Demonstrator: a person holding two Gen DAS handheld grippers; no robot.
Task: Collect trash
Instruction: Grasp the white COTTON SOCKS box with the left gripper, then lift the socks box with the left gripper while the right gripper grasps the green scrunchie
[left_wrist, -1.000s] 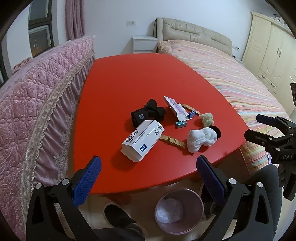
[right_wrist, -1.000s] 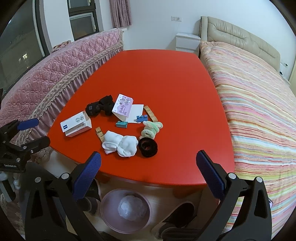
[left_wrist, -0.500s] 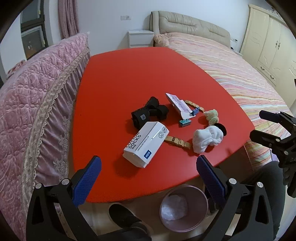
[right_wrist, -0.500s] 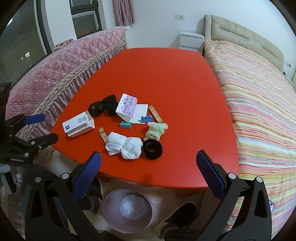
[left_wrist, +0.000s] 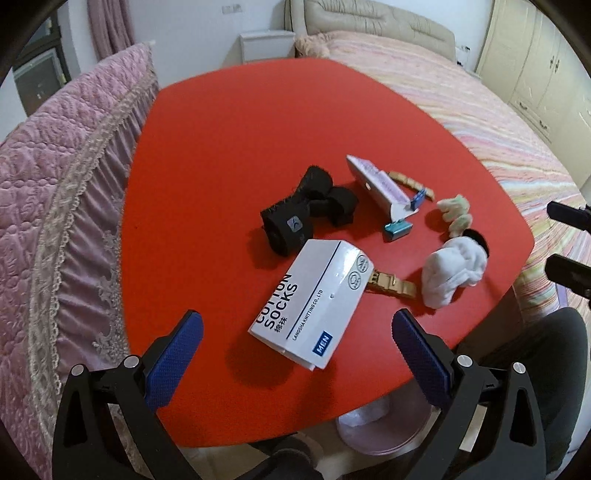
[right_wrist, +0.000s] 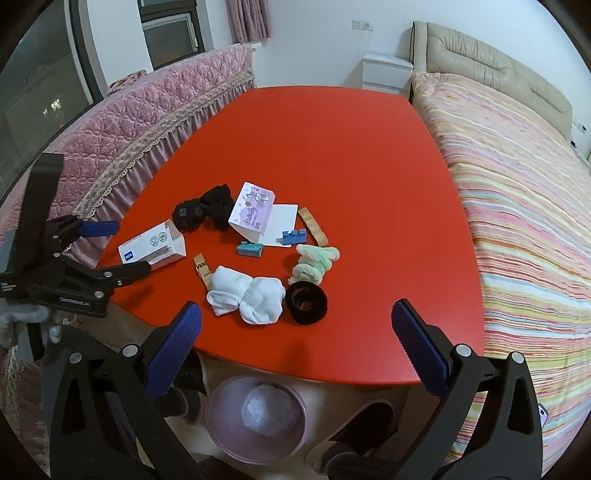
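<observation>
A white "Cotton Socks" box (left_wrist: 314, 302) lies near the front of the red table (left_wrist: 229, 140), just ahead of my open left gripper (left_wrist: 295, 354); it also shows in the right wrist view (right_wrist: 153, 248). Beside it lie black socks (left_wrist: 306, 214), a purple card (right_wrist: 253, 211), blue clips (right_wrist: 250, 249), wooden pegs (left_wrist: 391, 286), white socks (right_wrist: 247, 297), a green scrunchie (right_wrist: 314, 260) and a black scrunchie (right_wrist: 306, 302). My right gripper (right_wrist: 295, 339) is open and empty over the table's front edge. A pink bin (right_wrist: 256, 417) stands on the floor below.
A pink quilted sofa (right_wrist: 147, 125) runs along the table's left side. A striped bed (right_wrist: 517, 184) lies on the right, with a white nightstand (right_wrist: 386, 74) behind. Shoes (right_wrist: 351, 439) rest on the floor by the bin.
My left gripper has moved forward and down toward the socks box, which now looks larger between its fingers. My right gripper has shifted slightly forward toward the table.
</observation>
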